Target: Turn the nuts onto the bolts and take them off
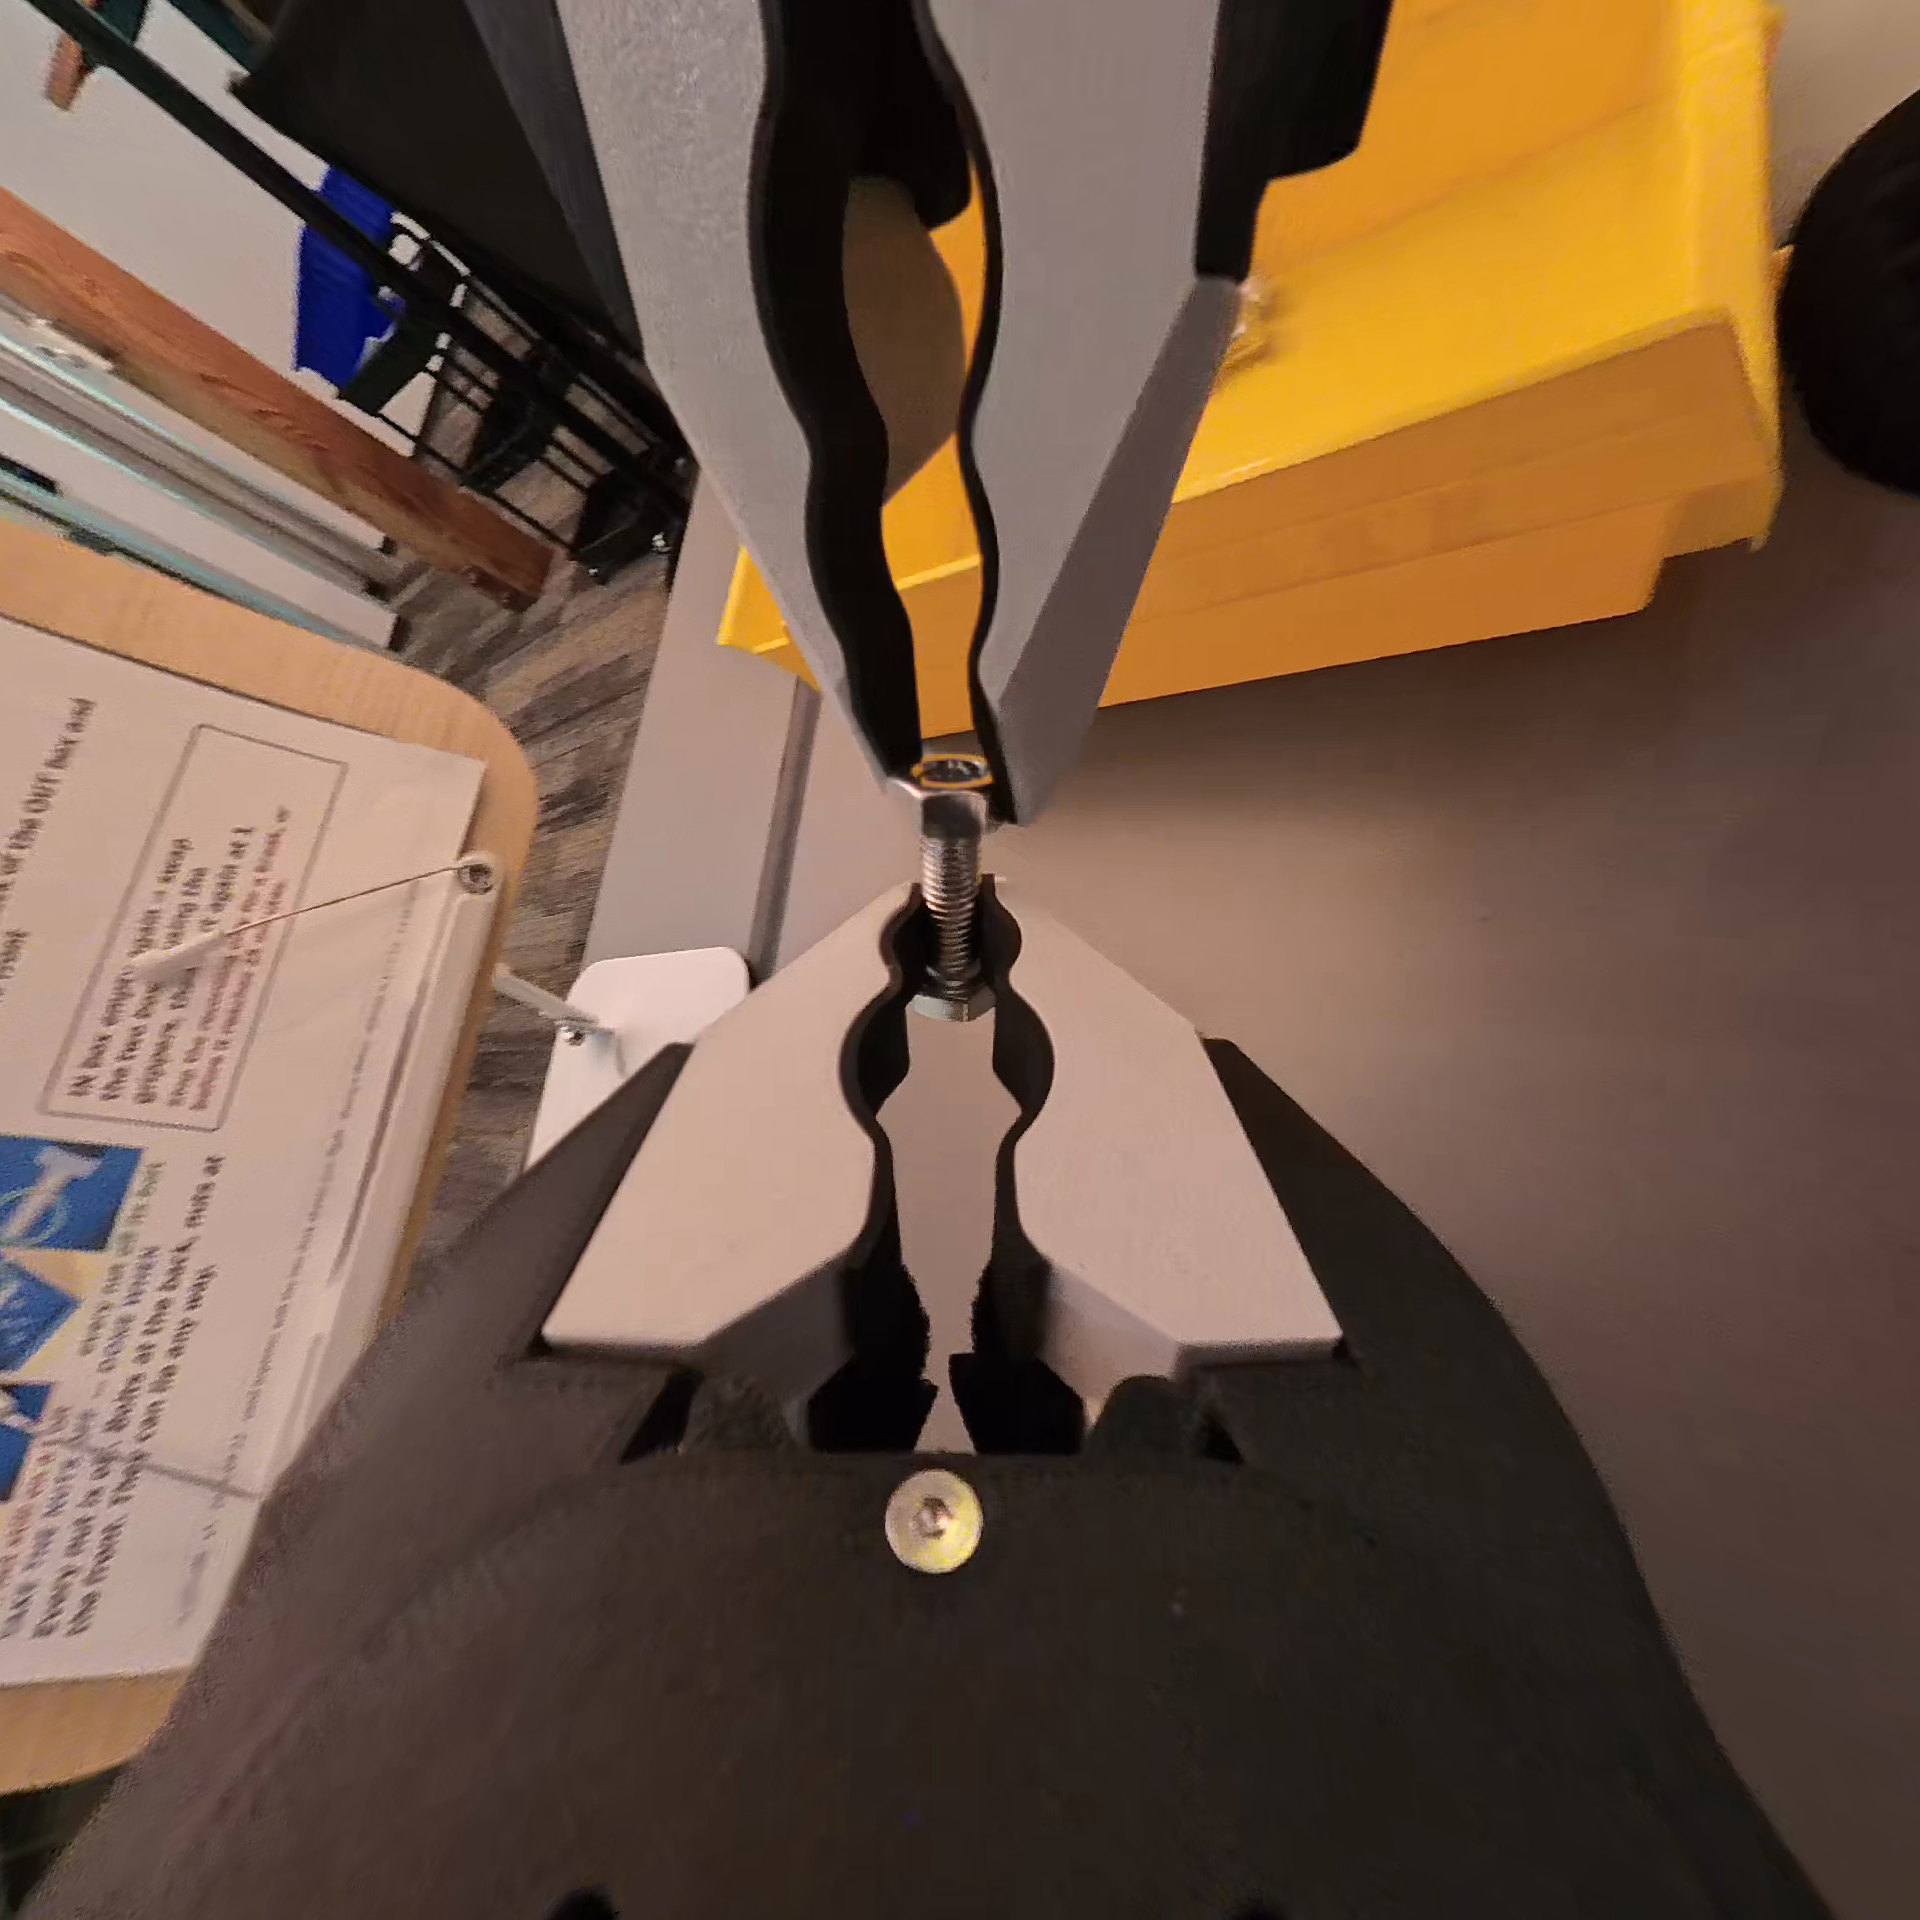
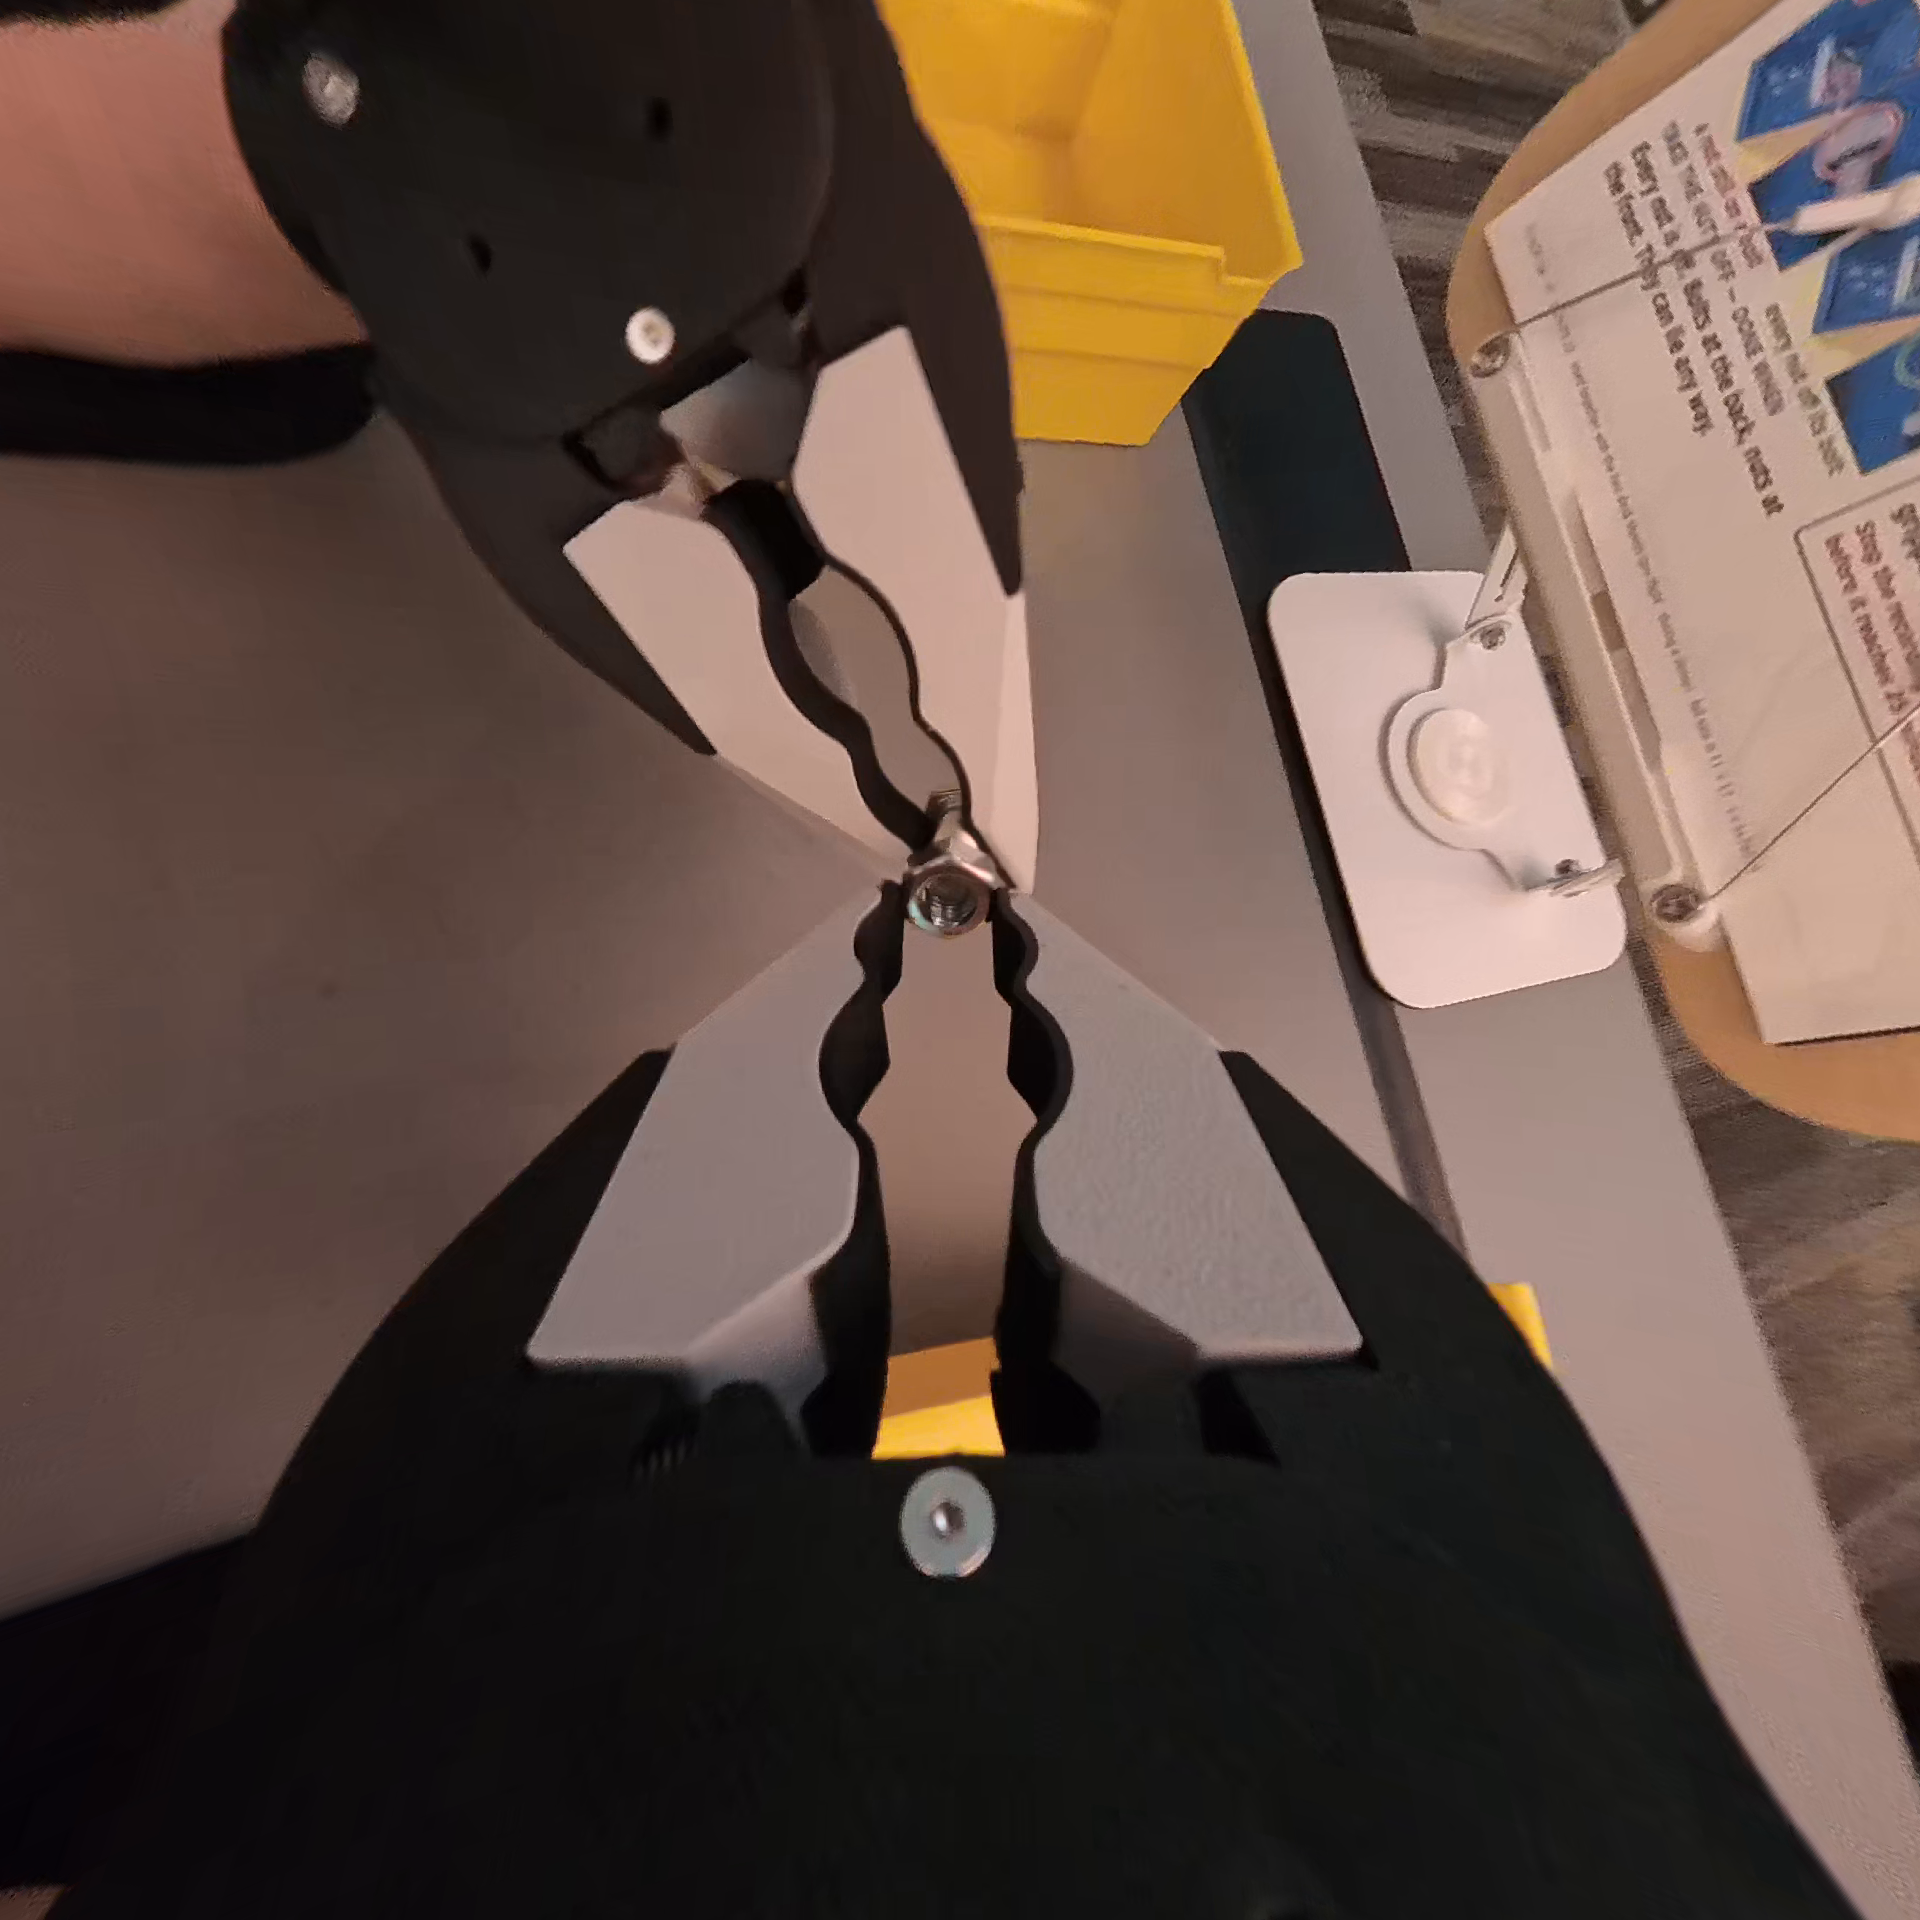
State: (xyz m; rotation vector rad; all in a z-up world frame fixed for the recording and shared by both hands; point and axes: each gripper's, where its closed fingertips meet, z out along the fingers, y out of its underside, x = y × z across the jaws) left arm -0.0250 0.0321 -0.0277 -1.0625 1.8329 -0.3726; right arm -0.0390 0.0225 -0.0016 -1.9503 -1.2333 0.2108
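Bolt (image 1: 948, 940), clenched in left claw (image 1: 951, 914), points at right claw (image 1: 951, 790), apparently gripping nut (image 1: 948, 774).

Grey table (image 2: 312, 727); patterned carpet (image 2: 1818, 1195); wooden stool (image 1: 62, 603).

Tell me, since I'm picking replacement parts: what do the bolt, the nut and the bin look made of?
Bolt: bright, silvery metal, probably plated steel; its threads glint.
Nut: the same shiny metal, with crisp hexagonal faces.
Yellow bin: apparently moulded plastic, an even, opaque colour with a dull sheen and rounded rims.
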